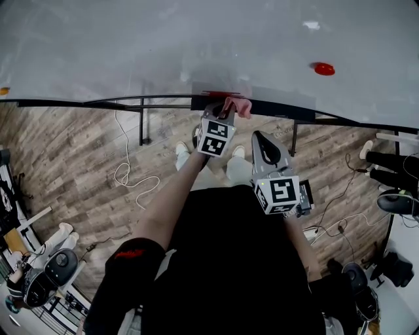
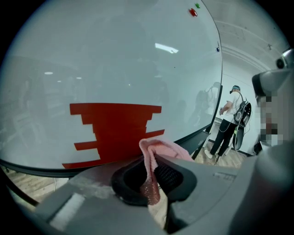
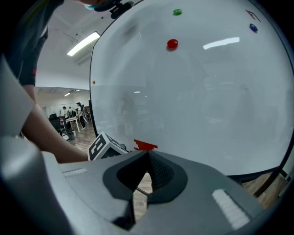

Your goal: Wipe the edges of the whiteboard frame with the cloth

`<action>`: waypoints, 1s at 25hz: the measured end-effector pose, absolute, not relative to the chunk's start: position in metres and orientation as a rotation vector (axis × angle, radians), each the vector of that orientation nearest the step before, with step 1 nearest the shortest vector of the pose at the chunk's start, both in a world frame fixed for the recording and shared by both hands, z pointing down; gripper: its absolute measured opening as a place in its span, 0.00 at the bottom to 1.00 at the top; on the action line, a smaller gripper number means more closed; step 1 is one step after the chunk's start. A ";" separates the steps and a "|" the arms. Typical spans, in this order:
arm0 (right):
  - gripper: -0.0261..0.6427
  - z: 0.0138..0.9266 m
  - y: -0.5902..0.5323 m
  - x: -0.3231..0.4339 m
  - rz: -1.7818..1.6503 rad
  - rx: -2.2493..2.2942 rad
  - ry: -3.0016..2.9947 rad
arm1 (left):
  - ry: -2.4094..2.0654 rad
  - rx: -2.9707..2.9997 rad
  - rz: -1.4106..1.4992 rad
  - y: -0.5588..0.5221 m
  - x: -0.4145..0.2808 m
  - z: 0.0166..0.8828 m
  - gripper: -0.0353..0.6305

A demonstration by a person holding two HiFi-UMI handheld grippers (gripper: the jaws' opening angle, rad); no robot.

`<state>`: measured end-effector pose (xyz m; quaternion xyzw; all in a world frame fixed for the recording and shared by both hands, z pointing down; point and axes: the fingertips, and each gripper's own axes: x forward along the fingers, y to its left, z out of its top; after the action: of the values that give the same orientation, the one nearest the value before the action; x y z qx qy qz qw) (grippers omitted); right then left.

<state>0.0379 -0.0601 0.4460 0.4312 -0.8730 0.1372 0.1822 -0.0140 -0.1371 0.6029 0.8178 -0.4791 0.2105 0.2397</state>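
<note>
The whiteboard (image 1: 163, 46) fills the top of the head view, its black lower frame edge (image 1: 78, 103) running across below it. My left gripper (image 1: 226, 112) is shut on a pink cloth (image 1: 239, 106), which it holds right at that edge. In the left gripper view the cloth (image 2: 158, 149) is pinched in the left gripper (image 2: 149, 163), close to the frame (image 2: 202, 134) and a red stepped patch (image 2: 115, 131) on the board. My right gripper (image 1: 263, 140) hangs lower and to the right, shut on nothing. The right gripper (image 3: 147, 153) faces the board (image 3: 206, 92).
A red magnet (image 1: 323, 69) sits on the board, also red magnet (image 3: 172, 44) beside a green magnet (image 3: 177, 12). Stand legs (image 1: 141, 124) and a white cable (image 1: 127, 173) lie on the wood floor. A person (image 2: 229, 120) stands beyond the board's far end.
</note>
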 end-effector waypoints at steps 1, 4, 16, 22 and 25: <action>0.04 0.446 -0.060 0.036 0.388 1.217 -2.461 | -1.311 2.242 0.576 -0.137 -0.015 0.602 0.09; 0.04 0.446 -0.059 0.031 0.389 1.216 -2.457 | -1.314 2.245 0.572 -0.137 -0.019 0.599 0.09; 0.04 0.443 -0.053 0.008 0.381 1.204 -2.460 | -1.294 2.238 0.573 -0.130 -0.039 0.594 0.09; 0.04 0.443 -0.056 -0.002 0.376 1.195 -2.462 | -1.296 2.233 0.572 -0.130 -0.050 0.596 0.09; 0.04 0.442 -0.056 -0.005 0.376 1.196 -2.460 | -1.298 2.232 0.572 -0.130 -0.054 0.595 0.09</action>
<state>-0.0055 -0.0563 0.4421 0.4253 -0.8749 0.1338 0.1891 -0.0536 -0.1296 0.5951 0.8181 -0.4758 0.2095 0.2458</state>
